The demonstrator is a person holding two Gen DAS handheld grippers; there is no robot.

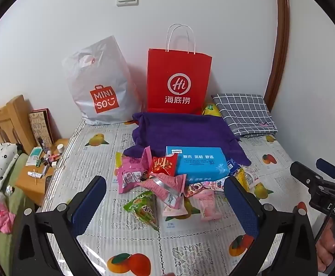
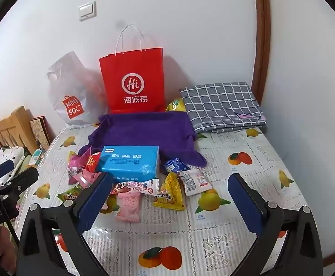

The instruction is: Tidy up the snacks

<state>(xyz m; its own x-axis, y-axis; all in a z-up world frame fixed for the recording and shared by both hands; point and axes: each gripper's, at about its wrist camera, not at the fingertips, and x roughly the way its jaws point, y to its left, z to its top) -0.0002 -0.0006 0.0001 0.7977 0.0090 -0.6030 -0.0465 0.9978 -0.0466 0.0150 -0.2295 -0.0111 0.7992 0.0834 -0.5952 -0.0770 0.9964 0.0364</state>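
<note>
- The small crinkly foil snack packets [image 2: 167, 191] lie heaped on the fruit-print plastic tablecloth [image 2: 248, 207], against the blue tissue pack [image 2: 130, 163].
- They look light, soft, slippery and crushable; pinch a sealed edge.
- Left gripper [image 1: 165, 204] and right gripper [image 2: 169, 204] both gape wide, holding nothing.

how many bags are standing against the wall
2. The white Miniso plastic bag leans on the wall at the left, and the red paper bag with white handles stands upright just to its right, behind the purple cloth. None seems hidden.
</note>
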